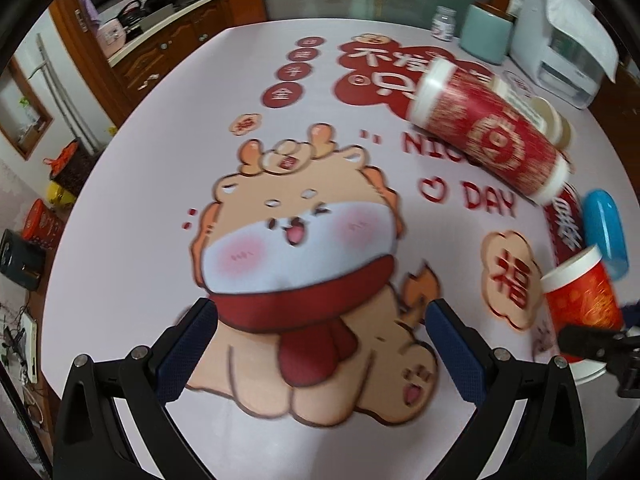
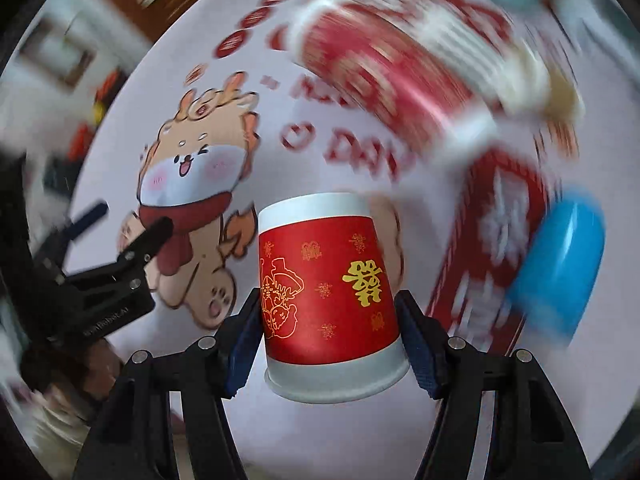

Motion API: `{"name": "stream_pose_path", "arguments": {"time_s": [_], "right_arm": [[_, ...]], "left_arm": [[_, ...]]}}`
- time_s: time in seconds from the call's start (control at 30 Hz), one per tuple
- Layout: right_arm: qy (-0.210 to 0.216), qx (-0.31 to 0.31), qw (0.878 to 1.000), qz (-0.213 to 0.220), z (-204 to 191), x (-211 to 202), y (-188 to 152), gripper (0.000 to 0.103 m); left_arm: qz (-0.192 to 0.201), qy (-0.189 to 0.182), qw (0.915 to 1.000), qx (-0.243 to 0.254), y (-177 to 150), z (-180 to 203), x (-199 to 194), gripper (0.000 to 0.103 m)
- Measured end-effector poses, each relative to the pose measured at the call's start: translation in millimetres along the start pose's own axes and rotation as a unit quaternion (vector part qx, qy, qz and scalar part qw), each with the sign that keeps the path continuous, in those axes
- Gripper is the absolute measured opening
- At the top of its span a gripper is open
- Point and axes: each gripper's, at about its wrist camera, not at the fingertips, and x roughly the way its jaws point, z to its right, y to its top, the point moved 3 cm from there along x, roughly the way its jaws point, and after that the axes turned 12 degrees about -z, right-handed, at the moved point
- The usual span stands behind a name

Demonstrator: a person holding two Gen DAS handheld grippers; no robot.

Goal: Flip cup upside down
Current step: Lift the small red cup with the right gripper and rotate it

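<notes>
White tablecloth [image 1: 132, 208] printed with a cartoon dragon and red lettering covers the table, with wooden cabinets behind it. Between the fingers of the right gripper [image 2: 328, 344] sits the red paper cup [image 2: 328, 292] — narrow base toward the far side, wide rim nearest the camera, both blue pads pressed against its sides. In the left wrist view the same cup shows at the right edge. The left gripper [image 1: 320, 344] hangs over the dragon print with its jaws spread wide and nothing between them. A red cylindrical canister [image 1: 488, 132] lies on its side farther back, near a blue oval case [image 1: 604, 232] — both blurred in the right wrist view.
</notes>
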Motion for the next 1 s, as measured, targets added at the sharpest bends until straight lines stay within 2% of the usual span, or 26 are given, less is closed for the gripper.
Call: {"name": "stream_pose_path", "arguments": {"time_s": [0.13,0.2,0.27,0.33,0.5,0.63,0.83,1.0], "right_arm": [[0.054,0.093,0.994,0.0,29,18,-37,0.065],[0.078,0.131,0.988,0.009,29,22,-59,0.065],[0.105,0.163,0.981,0.017,38,27,-66,0.065],[0.11,0.175,0.978,0.019,42,30,-67,0.066],[0.099,0.164,0.981,0.03,36,33,-62,0.068],[0.099,0.152,0.983,0.04,30,27,-60,0.073],[0.107,0.147,0.982,0.057,37,14,-68,0.073],[0.119,0.146,0.98,0.063,43,12,-74,0.069]], "left_arm": [[-0.001,-0.007,0.9998,0.02,-13,18,-5,0.102],[-0.002,-0.009,0.9995,0.029,-17,25,-7,0.102],[-0.004,-0.008,0.9993,0.035,-21,31,-8,0.102],[-0.007,-0.008,0.9992,0.038,-24,33,-9,0.102],[-0.009,-0.007,0.9992,0.04,-28,34,-12,0.102],[-0.01,-0.009,0.999,0.042,-28,35,-13,0.102],[-0.013,-0.017,0.9982,0.056,-27,44,-15,0.102],[-0.013,-0.017,0.9978,0.063,-27,50,-16,0.102]]}}
